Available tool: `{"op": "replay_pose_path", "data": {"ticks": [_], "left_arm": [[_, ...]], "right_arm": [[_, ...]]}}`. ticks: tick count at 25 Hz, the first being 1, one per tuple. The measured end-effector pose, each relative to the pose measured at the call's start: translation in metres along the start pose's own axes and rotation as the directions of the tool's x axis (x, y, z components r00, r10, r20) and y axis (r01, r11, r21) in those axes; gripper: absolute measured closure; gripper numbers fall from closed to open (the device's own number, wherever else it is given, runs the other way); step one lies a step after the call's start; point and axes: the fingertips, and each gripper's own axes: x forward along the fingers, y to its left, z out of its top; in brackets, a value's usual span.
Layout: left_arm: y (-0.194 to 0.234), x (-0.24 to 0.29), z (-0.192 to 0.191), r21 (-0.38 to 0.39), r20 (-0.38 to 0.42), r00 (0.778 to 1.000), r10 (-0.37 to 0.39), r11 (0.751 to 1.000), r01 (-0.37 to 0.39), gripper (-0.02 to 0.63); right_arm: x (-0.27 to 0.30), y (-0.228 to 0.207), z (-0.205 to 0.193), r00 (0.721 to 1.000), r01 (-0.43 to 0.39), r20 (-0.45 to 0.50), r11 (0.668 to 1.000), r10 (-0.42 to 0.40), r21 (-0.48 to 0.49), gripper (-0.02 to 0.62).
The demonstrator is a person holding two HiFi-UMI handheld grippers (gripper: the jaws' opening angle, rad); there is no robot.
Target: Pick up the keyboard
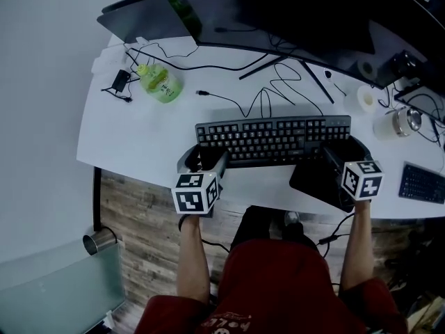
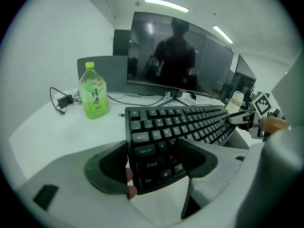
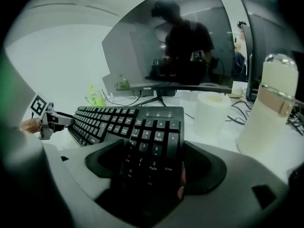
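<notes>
A black keyboard [image 1: 273,139] lies across the front of the white desk [image 1: 132,138], its cable running back toward the monitor. My left gripper [image 1: 206,158] is shut on the keyboard's left end [image 2: 156,148], with the Ctrl and Shift keys between the jaws [image 2: 154,167]. At the other end my right gripper [image 1: 345,152] is shut on the number pad [image 3: 152,137], which fills the gap between its jaws [image 3: 149,167]. The keyboard looks slightly tilted in both gripper views; whether it is off the desk I cannot tell.
A green tea bottle [image 1: 161,83] and a charger [image 1: 121,81] stand at the back left. Behind the keyboard is a large dark monitor [image 1: 278,12] with loose cables [image 1: 271,92]. A black mouse pad [image 1: 316,179], a tape roll [image 1: 366,97] and a second keyboard [image 1: 422,183] are on the right.
</notes>
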Motion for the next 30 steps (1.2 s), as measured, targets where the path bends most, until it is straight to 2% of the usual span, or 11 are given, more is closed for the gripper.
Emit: {"op": "replay_pose_path", "data": {"ticks": [8, 15, 24, 30], "left_arm": [[-0.005, -0.025, 0.052, 0.045, 0.124, 0.991, 0.042, 0.998, -0.048, 0.278], [-0.011, -0.059, 0.103, 0.085, 0.262, 0.963, 0.069, 0.992, -0.094, 0.278], [-0.009, -0.114, 0.15, 0.099, 0.424, 0.9, 0.097, 0.983, -0.153, 0.278], [-0.015, -0.156, 0.185, 0.104, 0.548, 0.83, 0.105, 0.976, -0.192, 0.278]], "right_arm": [[-0.018, -0.001, 0.054, 0.99, -0.003, 0.141, 1.0, 0.006, -0.023, 0.21], [-0.046, 0.003, 0.104, 0.961, -0.002, 0.276, 0.999, 0.015, -0.048, 0.21], [-0.089, 0.025, 0.166, 0.904, 0.013, 0.426, 0.993, 0.037, -0.114, 0.215], [-0.128, 0.039, 0.212, 0.833, 0.042, 0.55, 0.985, 0.057, -0.165, 0.216]]}}
